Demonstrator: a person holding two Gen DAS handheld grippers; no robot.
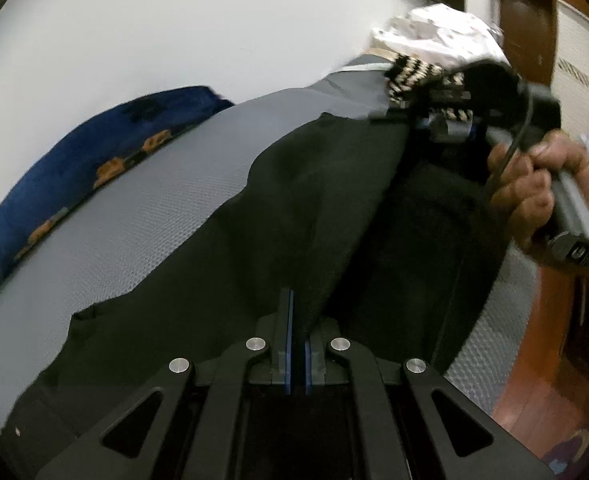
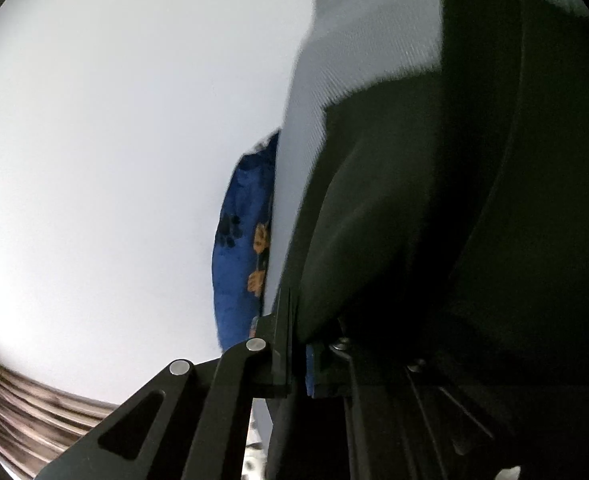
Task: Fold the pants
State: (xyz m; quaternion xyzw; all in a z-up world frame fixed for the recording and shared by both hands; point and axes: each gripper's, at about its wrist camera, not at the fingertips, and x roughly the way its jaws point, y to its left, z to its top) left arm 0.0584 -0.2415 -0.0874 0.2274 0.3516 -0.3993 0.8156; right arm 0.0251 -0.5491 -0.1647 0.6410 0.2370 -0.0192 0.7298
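Note:
Black pants [image 1: 294,208] lie across a grey textured bed surface [image 1: 142,220]. My left gripper [image 1: 297,320] is shut on an edge of the pants near the front and lifts a fold of cloth. My right gripper [image 1: 450,128], held in a hand, is at the far end of the pants. In the right wrist view the right gripper [image 2: 300,320] is shut on the black pants [image 2: 434,200], which drape over its right finger and hide it.
A blue pillow with orange paw prints [image 1: 94,148] lies against the white wall, also in the right wrist view [image 2: 242,240]. Striped and white clothes [image 1: 426,52] are piled at the far end. The wooden bed edge [image 1: 542,360] is at the right.

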